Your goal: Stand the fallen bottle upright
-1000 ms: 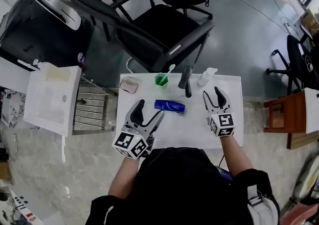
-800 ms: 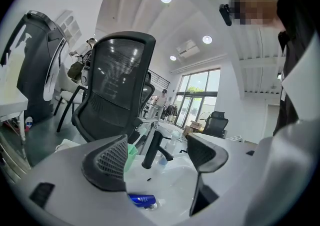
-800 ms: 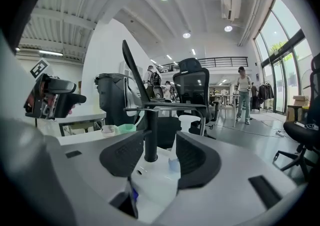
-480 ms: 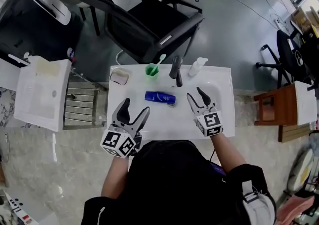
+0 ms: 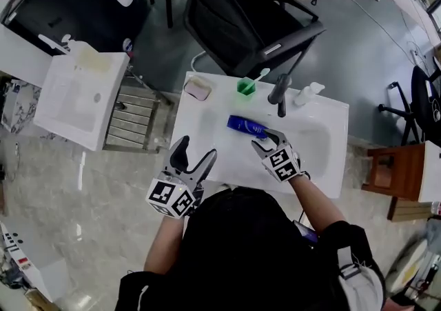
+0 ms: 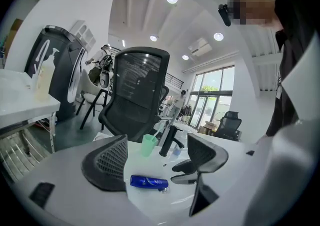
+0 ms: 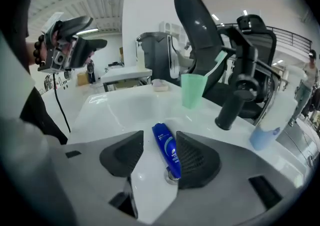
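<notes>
Blue bottle (image 5: pixel 247 125): flat on mid-bench (image 5: pixel 207 130), cap toward 4 o'clock, between the half-spread, unclamped jaws of the right hand-held gripper (image 5: pixel 267 141). Best to close squarely on the body, then pivot it upright. Left hand-held gripper (image 5: pixel 196 151): wide, empty, 7 o'clock. Obstacles are the black tap (image 5: pixel 279 89) at 1 o'clock and the green toothbrush cup (image 5: pixel 245 86) at 12.

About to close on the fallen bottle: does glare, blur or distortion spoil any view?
Right gripper view: blue bottle sharp between the open fingers, only soft sheen on the white sink. Left gripper view: bottle clear, windows blown out, corners dark. Head view: strong fisheye, bottle small by the right gripper.
</notes>
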A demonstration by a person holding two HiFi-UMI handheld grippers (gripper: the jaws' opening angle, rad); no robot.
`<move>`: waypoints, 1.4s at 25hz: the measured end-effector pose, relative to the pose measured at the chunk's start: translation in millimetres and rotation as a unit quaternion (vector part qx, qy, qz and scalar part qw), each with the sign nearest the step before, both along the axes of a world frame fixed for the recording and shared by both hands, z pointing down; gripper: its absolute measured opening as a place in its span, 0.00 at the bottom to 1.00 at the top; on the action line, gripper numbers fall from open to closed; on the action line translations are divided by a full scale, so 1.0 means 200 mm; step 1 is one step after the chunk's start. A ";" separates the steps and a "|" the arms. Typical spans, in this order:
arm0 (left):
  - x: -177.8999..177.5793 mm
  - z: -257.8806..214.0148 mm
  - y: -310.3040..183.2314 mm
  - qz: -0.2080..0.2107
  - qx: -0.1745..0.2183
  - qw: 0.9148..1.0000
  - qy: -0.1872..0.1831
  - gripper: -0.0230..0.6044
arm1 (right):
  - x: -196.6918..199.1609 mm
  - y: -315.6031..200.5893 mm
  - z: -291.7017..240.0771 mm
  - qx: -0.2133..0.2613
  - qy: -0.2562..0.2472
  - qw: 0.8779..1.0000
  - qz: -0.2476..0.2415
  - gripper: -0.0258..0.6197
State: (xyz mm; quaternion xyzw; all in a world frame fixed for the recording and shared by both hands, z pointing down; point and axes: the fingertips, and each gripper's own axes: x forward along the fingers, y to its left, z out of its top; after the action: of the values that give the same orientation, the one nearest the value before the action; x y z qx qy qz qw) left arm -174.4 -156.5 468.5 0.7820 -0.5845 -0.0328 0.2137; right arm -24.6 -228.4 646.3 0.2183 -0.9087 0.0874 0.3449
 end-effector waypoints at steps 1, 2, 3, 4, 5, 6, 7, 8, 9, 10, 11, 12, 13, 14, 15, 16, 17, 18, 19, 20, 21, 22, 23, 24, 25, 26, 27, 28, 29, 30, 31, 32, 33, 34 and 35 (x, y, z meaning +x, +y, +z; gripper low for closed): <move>-0.02 0.00 0.02 -0.007 -0.002 1.000 -0.002 0.66 | -0.03 0.00 0.03 -0.007 0.010 1.000 -0.008 0.38; -0.05 0.00 0.04 -0.016 -0.004 1.000 -0.003 0.66 | -0.06 -0.01 0.06 -0.011 0.019 1.000 -0.016 0.39; -0.08 0.01 0.06 -0.024 -0.006 1.000 -0.005 0.66 | -0.08 -0.02 0.09 -0.013 0.027 0.999 -0.025 0.40; -0.11 0.01 0.07 -0.033 -0.008 0.999 -0.007 0.66 | -0.10 -0.03 0.12 -0.014 0.037 0.999 -0.034 0.41; -0.13 0.01 0.08 -0.041 -0.010 0.999 -0.007 0.66 | -0.12 -0.04 0.15 -0.015 0.050 0.998 -0.045 0.41; -0.15 0.01 0.09 -0.048 -0.012 0.999 -0.008 0.66 | -0.13 -0.04 0.18 -0.018 0.065 0.996 -0.056 0.42; -0.16 0.01 0.10 -0.053 -0.012 0.998 -0.008 0.66 | -0.15 -0.04 0.21 -0.024 0.081 0.994 -0.067 0.43; -0.18 0.01 0.11 -0.057 -0.012 0.998 -0.009 0.66 | -0.16 -0.04 0.24 -0.032 0.096 0.992 -0.078 0.44; -0.19 0.01 0.12 -0.061 -0.012 0.998 -0.009 0.66 | -0.18 -0.04 0.27 -0.039 0.109 0.989 -0.088 0.45; -0.20 0.01 0.12 -0.065 -0.012 0.998 -0.010 0.66 | -0.19 -0.04 0.30 -0.042 0.121 0.987 -0.096 0.46; -0.21 0.01 0.12 -0.068 -0.013 0.998 -0.010 0.66 | -0.21 -0.05 0.32 -0.043 0.131 0.985 -0.102 0.46; -0.21 0.02 0.12 -0.069 -0.015 0.997 -0.011 0.66 | -0.22 -0.05 0.34 -0.043 0.139 0.984 -0.108 0.46; -0.21 0.03 0.12 -0.068 -0.017 0.997 -0.011 0.66 | -0.23 -0.06 0.36 -0.044 0.144 0.982 -0.111 0.46; -0.21 0.04 0.11 -0.067 -0.018 0.997 -0.011 0.66 | -0.24 -0.07 0.37 -0.047 0.148 0.981 -0.114 0.47; -0.21 0.05 0.11 -0.066 -0.020 0.998 -0.011 0.66 | -0.25 -0.07 0.39 -0.049 0.151 0.981 -0.115 0.47; -0.21 0.06 0.10 -0.065 -0.021 0.998 -0.010 0.66 | -0.25 -0.08 0.40 -0.049 0.154 0.980 -0.117 0.47; -0.20 0.07 0.09 -0.063 -0.023 0.998 -0.010 0.66 | -0.25 -0.09 0.42 -0.047 0.159 0.979 -0.119 0.48; -0.20 0.08 0.09 -0.062 -0.024 0.998 -0.009 0.66 | -0.25 -0.10 0.44 -0.044 0.166 0.978 -0.122 0.48; -0.19 0.08 0.09 -0.060 -0.026 0.998 -0.007 0.66 | -0.24 -0.10 0.46 -0.041 0.173 0.976 -0.125 0.48; -0.19 0.09 0.09 -0.059 -0.028 0.998 -0.005 0.66 | -0.24 -0.11 0.48 -0.040 0.180 0.974 -0.128 0.49; -0.18 0.10 0.09 -0.058 -0.030 0.998 -0.003 0.66 | -0.24 -0.11 0.50 -0.041 0.186 0.973 -0.130 0.50; -0.18 0.11 0.08 -0.058 -0.033 0.998 -0.001 0.66 | -0.23 -0.12 0.52 -0.042 0.191 0.972 -0.131 0.50; -0.18 0.12 0.08 -0.058 -0.036 0.998 0.001 0.66 | -0.23 -0.12 0.54 -0.043 0.196 0.971 -0.132 0.50; -0.18 0.12 0.08 -0.060 -0.038 0.997 0.004 0.66 | -0.23 -0.13 0.56 -0.045 0.200 0.970 -0.132 0.51; -0.19 0.13 0.08 -0.062 -0.041 0.997 0.006 0.66 | -0.23 -0.13 0.58 -0.048 0.203 0.969 -0.132 0.51; -0.19 0.14 0.08 -0.063 -0.044 0.997 0.007 0.66 | -0.22 -0.13 0.59 -0.052 0.206 0.968 -0.132 0.51; -0.19 0.15 0.08 -0.065 -0.046 0.997 0.008 0.66 | -0.22 -0.13 0.61 -0.057 0.208 0.968 -0.131 0.52; -0.19 0.16 0.08 -0.066 -0.047 0.997 0.008 0.66 | -0.22 -0.12 0.63 -0.062 0.210 0.967 -0.131 0.52; -0.19 0.16 0.08 -0.065 -0.048 0.997 0.009 0.66 | -0.22 -0.11 0.64 -0.066 0.212 0.966 -0.133 0.52; -0.19 0.16 0.08 -0.066 -0.049 0.997 0.011 0.66 | -0.22 -0.11 0.65 -0.068 0.214 0.965 -0.135 0.52; -0.19 0.17 0.08 -0.067 -0.050 0.996 0.014 0.66 | -0.22 -0.10 0.65 -0.067 0.217 0.964 -0.138 0.53; -0.19 0.17 0.09 -0.070 -0.050 0.996 0.017 0.66 | -0.22 -0.10 0.66 -0.064 0.221 0.963 -0.141 0.53; -0.20 0.18 0.09 -0.072 -0.051 0.996 0.020 0.66 | -0.22 -0.10 0.66 -0.061 0.223 0.962 -0.144 0.53; -0.20 0.18 0.09 -0.075 -0.052 0.996 0.023 0.66 | -0.22 -0.09 0.66 -0.057 0.225 0.961 -0.148 0.53; -0.20 0.19 0.10 -0.078 -0.053 0.995 0.026 0.66 | -0.22 -0.09 0.67 -0.053 0.228 0.960 -0.154 0.53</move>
State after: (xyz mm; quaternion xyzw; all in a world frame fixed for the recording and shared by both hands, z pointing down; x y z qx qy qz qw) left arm -214.5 -137.1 506.9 0.7207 -0.6387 -0.0390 0.2666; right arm -67.6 -245.7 779.3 0.0709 -0.8226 0.0286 0.5634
